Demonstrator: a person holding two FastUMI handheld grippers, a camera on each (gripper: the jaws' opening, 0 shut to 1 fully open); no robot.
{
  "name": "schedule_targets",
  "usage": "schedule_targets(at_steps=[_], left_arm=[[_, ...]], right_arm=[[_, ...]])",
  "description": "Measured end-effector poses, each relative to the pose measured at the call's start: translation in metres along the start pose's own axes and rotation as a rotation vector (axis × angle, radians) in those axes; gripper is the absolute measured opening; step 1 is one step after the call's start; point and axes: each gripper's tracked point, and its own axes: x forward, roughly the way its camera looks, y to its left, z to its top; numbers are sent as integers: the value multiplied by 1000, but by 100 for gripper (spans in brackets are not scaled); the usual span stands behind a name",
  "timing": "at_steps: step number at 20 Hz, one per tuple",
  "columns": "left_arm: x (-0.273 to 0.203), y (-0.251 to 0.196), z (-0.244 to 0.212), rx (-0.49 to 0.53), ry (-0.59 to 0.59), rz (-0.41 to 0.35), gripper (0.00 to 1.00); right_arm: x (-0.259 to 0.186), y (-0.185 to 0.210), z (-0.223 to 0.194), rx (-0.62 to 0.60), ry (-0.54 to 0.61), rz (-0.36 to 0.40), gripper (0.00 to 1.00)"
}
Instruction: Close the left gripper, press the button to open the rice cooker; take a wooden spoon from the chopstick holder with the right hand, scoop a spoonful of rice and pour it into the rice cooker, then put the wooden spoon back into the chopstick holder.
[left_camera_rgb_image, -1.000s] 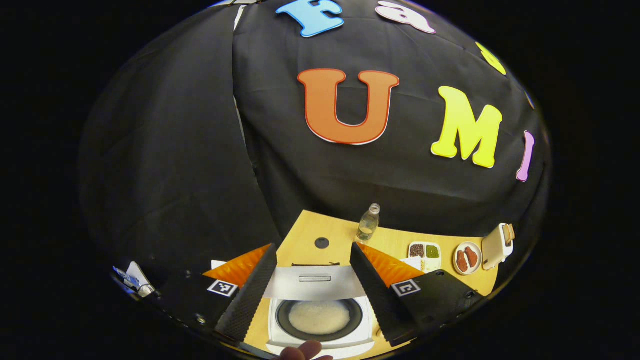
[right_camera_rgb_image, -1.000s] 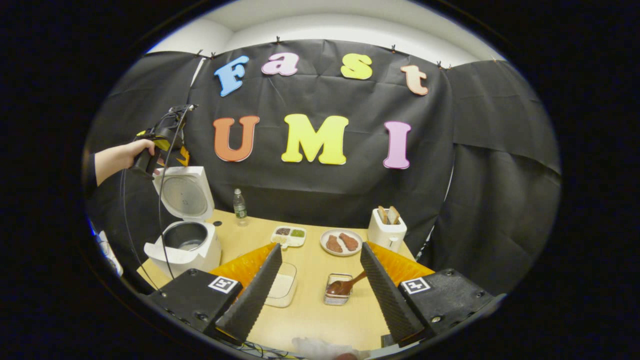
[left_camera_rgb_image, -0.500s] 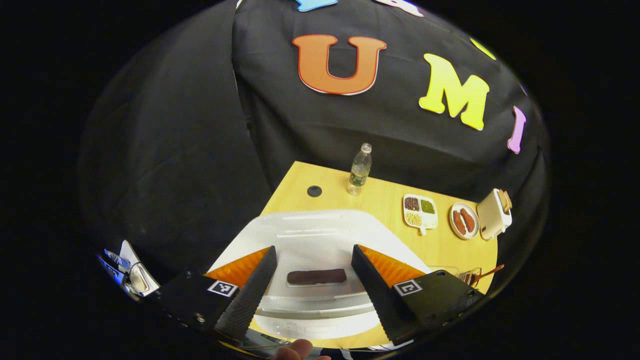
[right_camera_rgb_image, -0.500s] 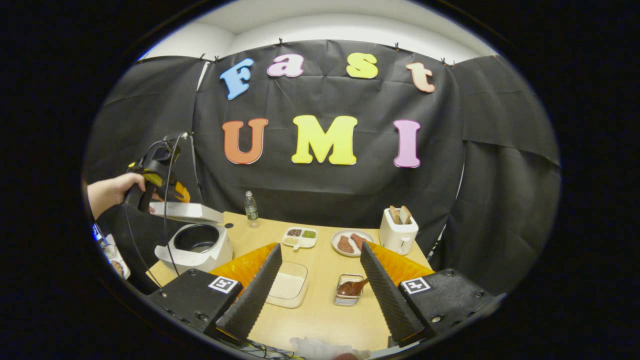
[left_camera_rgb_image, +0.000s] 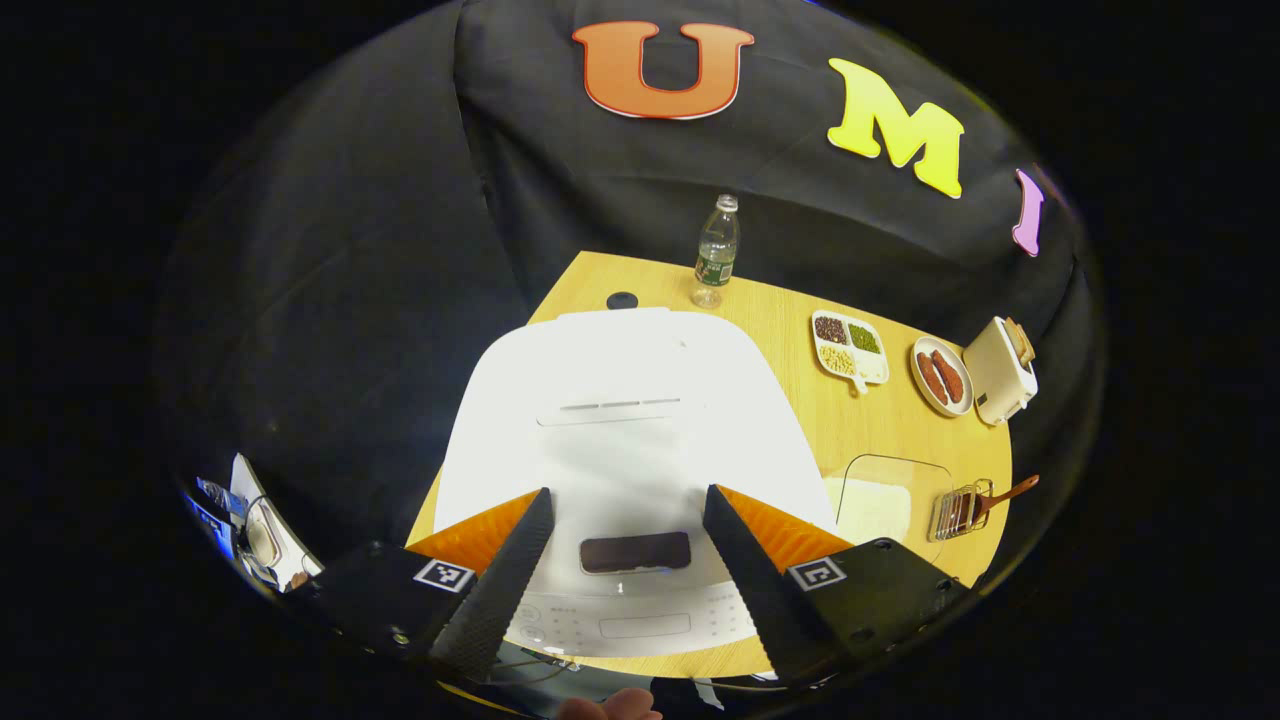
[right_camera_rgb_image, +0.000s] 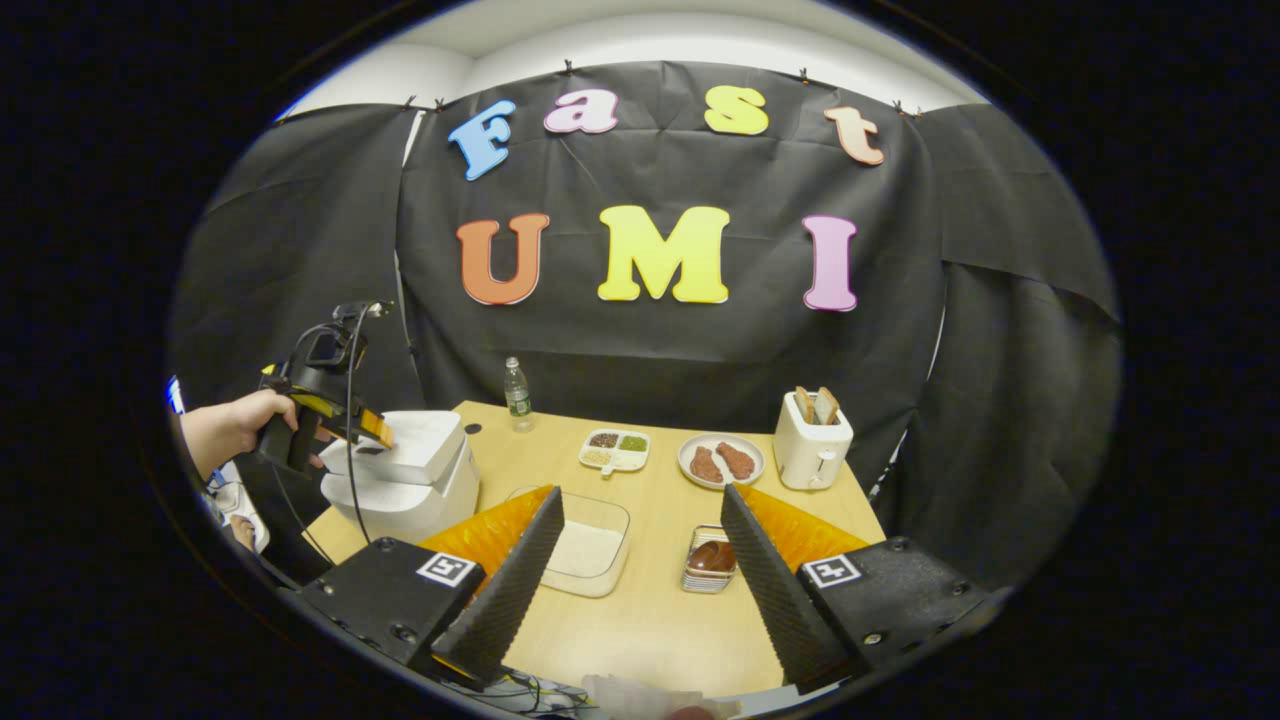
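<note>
The left hand-held gripper (left_camera_rgb_image: 625, 560) points down over the front of the white rice cooker (left_camera_rgb_image: 620, 420), its 2 fingers spread wide on either side of the dark panel (left_camera_rgb_image: 636, 552) on the closed lid. In the right gripper view a hand (right_camera_rgb_image: 235, 430) grips the left hand-held gripper by its handle, forearm reaching in level from the left edge, the tool tilted down onto the lid of the rice cooker. The right hand-held gripper (right_camera_rgb_image: 640, 570) hovers above the near edge of the table (right_camera_rgb_image: 650, 620), fingers wide apart and holding nothing. Ahead of it lie the clear container of rice (right_camera_rgb_image: 590, 545) and the metal chopstick holder (right_camera_rgb_image: 712, 560) with the wooden spoon (left_camera_rgb_image: 990, 497) resting in it.
</note>
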Motion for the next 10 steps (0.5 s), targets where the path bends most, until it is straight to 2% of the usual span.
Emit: schedule_targets(at_steps=[10], left_arm=[[17,-4,-13,30,93,-19,100]], right_arm=[[3,-1,-10,27,38,11,100]])
